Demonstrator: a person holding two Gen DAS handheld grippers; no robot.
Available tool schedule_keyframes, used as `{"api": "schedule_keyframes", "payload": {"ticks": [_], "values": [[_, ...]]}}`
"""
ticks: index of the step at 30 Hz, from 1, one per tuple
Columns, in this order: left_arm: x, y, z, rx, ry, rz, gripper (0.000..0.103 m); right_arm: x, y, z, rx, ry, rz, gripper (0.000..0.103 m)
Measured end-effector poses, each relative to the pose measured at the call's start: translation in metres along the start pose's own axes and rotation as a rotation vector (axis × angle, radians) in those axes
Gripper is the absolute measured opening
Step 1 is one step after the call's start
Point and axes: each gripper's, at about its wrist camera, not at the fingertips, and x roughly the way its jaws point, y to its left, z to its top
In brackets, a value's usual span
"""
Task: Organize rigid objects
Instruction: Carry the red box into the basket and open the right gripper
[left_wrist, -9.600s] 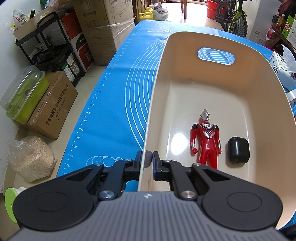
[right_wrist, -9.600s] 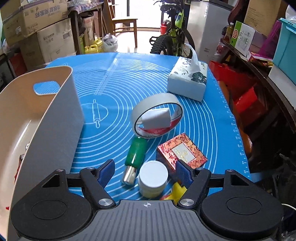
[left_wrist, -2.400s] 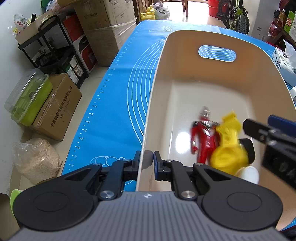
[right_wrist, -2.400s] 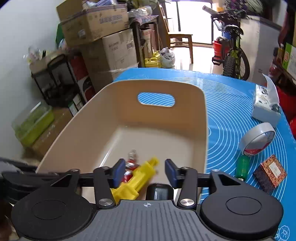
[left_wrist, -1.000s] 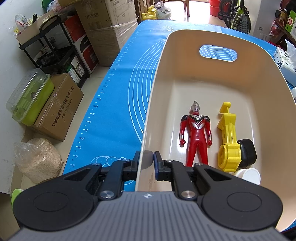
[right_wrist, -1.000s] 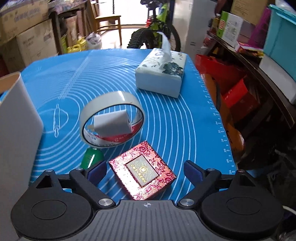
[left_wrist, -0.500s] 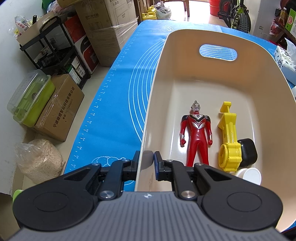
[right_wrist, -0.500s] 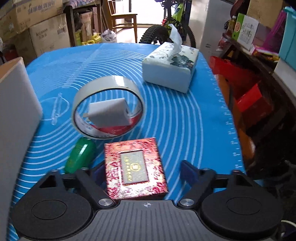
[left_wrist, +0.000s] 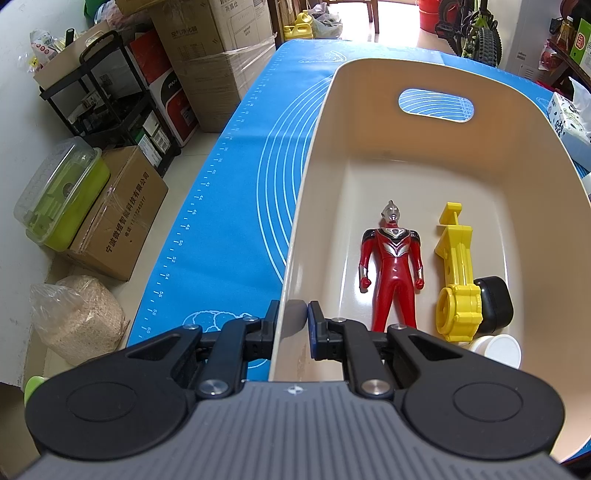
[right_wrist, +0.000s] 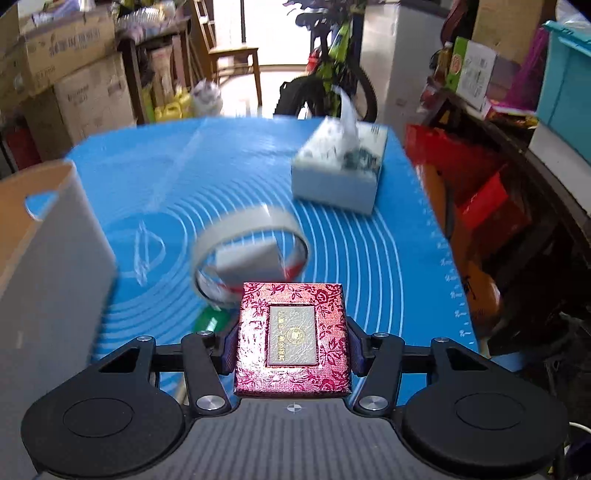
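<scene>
Nearest the left gripper (left_wrist: 291, 320), clenched on the near wall of the beige bin (left_wrist: 480, 162), lie a white cup (left_wrist: 500, 350), black case (left_wrist: 495, 303), yellow toy (left_wrist: 457, 275) and red figure (left_wrist: 390, 264). Between the right gripper (right_wrist: 293, 347) pads sits the red patterned box (right_wrist: 292, 338), grasped after the jaws have just been closing. Beyond it on the tabletop's blue mat (right_wrist: 369, 258) lie a green tube (right_wrist: 212, 319), tape roll (right_wrist: 251, 251) and tissue box (right_wrist: 340, 166), with bare mat left of them. Cardboard boxes (left_wrist: 207, 48) and a bicycle (right_wrist: 328, 85) crowd the room.
</scene>
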Motion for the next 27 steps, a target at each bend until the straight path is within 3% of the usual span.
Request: {"api": "schedule_keyframes", "payload": {"ticks": [6, 13, 21, 27], "values": [[0.000, 0.000, 0.001, -0.001, 0.001, -0.003, 0.017, -0.030, 0.020, 0.005, 0.016, -0.091, 0.044, 0.059], [0.000, 0.000, 0.001, -0.001, 0.001, -0.002, 0.017, -0.061, 0.057, 0.009, 0.003, -0.178, 0.172, 0.059], [0.000, 0.000, 0.001, 0.000, 0.001, -0.001, 0.017, -0.072, 0.109, 0.004, -0.083, -0.175, 0.304, 0.059], [0.000, 0.000, 0.002, 0.001, 0.001, -0.001, 0.017, -0.084, 0.136, -0.004, -0.158, -0.191, 0.351, 0.059]]}}
